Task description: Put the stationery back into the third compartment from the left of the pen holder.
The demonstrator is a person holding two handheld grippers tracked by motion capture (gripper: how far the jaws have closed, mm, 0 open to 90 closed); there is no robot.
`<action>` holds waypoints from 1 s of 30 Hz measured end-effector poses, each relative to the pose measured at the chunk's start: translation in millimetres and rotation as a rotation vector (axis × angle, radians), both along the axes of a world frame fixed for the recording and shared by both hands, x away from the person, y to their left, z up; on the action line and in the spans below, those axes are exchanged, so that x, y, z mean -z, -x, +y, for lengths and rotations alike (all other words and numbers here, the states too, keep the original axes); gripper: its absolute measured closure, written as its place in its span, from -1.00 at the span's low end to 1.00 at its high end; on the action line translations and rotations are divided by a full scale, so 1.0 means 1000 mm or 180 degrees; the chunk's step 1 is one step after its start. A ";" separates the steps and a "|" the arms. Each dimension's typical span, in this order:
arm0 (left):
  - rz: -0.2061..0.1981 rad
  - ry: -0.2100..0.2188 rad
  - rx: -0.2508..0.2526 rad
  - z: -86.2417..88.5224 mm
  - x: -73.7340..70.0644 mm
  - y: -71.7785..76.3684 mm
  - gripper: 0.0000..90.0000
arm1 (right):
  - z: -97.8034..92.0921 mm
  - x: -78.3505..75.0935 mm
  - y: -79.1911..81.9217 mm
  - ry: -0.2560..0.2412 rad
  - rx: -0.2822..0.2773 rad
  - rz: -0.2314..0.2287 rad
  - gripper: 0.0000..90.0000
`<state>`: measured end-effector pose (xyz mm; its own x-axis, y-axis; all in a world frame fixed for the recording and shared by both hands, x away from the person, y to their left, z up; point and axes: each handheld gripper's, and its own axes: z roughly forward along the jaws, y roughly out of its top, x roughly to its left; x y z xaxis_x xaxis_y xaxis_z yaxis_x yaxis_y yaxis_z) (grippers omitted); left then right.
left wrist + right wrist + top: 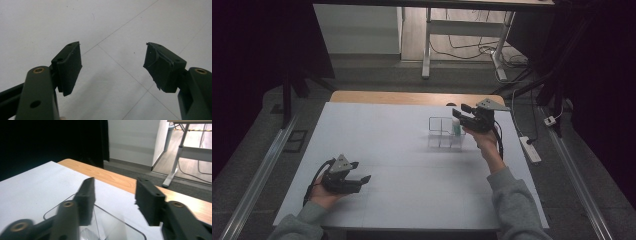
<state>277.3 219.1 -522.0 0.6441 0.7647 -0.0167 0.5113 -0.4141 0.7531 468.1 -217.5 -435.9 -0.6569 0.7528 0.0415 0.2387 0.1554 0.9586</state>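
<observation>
A clear plastic organizer [441, 134] with several compartments stands on the white table cover, right of the middle. A small pale green bottle [456, 128] stands upright in its right-hand compartment. My right gripper [460, 110] hovers just above that side of the organizer, open, with nothing between its jaws. In the right gripper view the right gripper [115, 195] is open above the organizer's clear rim [105, 213]. My left gripper [362, 171] rests low near the table's front left, open and empty. In the left gripper view the left gripper [113, 67] has bare white surface between its jaws.
The white cover [402, 150] leaves a strip of wooden tabletop [412, 97] bare at the far edge. Beyond the table are a desk frame [427, 55] and floor cables. A power strip [530, 149] lies on the floor to the right.
</observation>
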 end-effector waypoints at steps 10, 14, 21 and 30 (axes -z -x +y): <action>0.0002 0.0003 0.0003 0.000 0.000 0.000 -0.35 | 0.002 -0.006 0.007 0.0097 -0.0024 -0.0085 -0.02; 0.0002 0.0000 0.0005 0.000 0.000 0.000 -0.34 | 0.002 -0.006 0.008 0.0117 -0.0035 -0.0073 -0.02; -0.0007 0.0015 0.0001 0.001 0.000 0.000 -0.34 | 0.001 -0.007 0.012 0.0100 -0.0106 -0.0029 -0.03; -0.0012 0.0034 0.0017 0.001 -0.001 0.001 -0.34 | -0.005 -0.005 0.039 0.0187 -0.0174 0.0026 -0.04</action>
<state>276.0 219.6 -521.2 0.6484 0.7610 -0.0223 0.5061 -0.4089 0.7593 428.9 -222.7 -431.2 -0.6970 0.7171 0.0038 0.2361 0.2244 0.9455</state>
